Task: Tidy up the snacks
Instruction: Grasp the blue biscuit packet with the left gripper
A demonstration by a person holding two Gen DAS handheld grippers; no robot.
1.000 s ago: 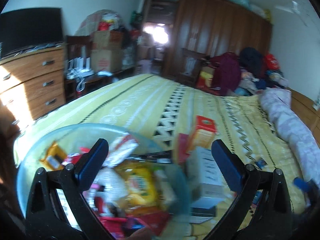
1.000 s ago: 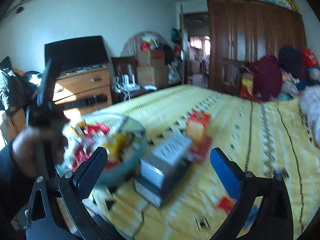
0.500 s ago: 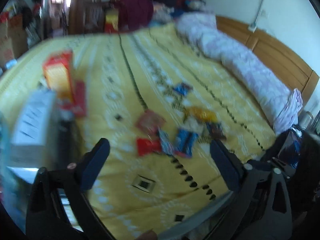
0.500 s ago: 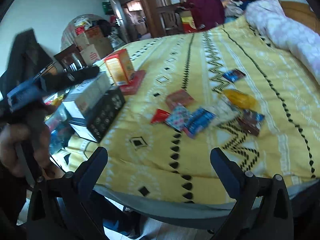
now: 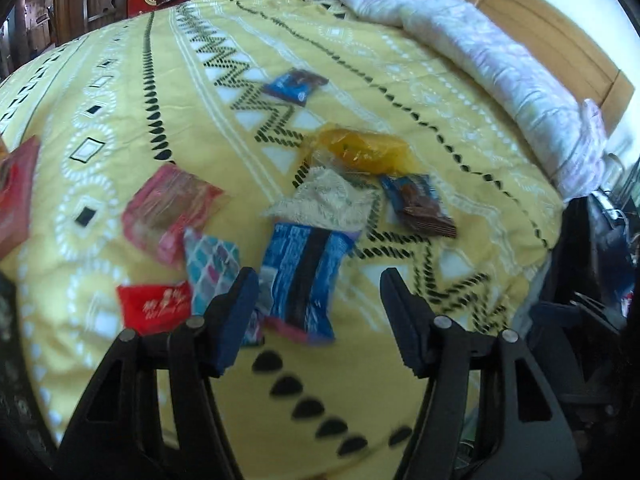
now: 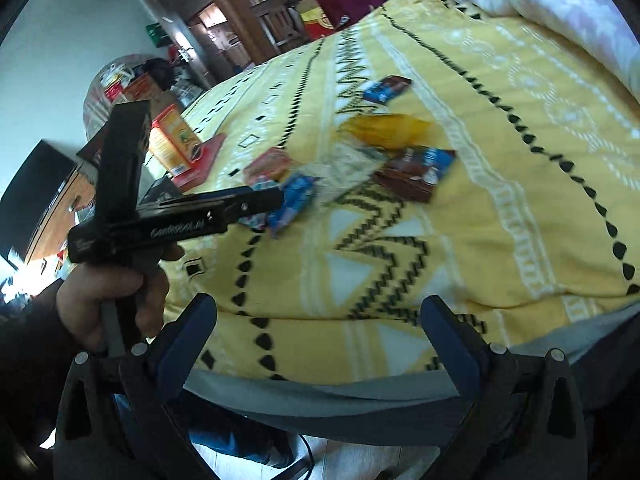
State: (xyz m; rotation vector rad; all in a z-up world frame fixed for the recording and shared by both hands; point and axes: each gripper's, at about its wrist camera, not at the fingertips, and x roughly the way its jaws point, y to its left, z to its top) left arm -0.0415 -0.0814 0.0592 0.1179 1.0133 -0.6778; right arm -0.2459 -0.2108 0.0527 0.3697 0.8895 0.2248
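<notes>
Several snack packets lie loose on the yellow patterned bedspread (image 5: 400, 92). My left gripper (image 5: 316, 292) is open and empty, low over a blue striped packet (image 5: 304, 280). A chequered packet (image 5: 214, 268) and a small red packet (image 5: 154, 306) lie by its left finger. A beige packet (image 5: 326, 202), a yellow packet (image 5: 362, 150), a brown-and-blue packet (image 5: 420, 206), a pink packet (image 5: 172, 210) and a far blue packet (image 5: 294, 86) lie beyond. My right gripper (image 6: 318, 324) is open and empty near the bed's front edge. The left gripper also shows in the right wrist view (image 6: 260, 200), over the packets.
An orange box (image 6: 172, 140) stands on a flat red box (image 6: 200, 164) at the left of the bed, next to a black box (image 6: 160, 188). A rolled pink quilt (image 5: 480, 48) lies along the right side by the wooden headboard (image 5: 560, 40). Dresser and wardrobe stand behind.
Both grippers have swung from the snack bowl and boxes at the left toward the loose packets. The left gripper has come down close over the blue striped packet.
</notes>
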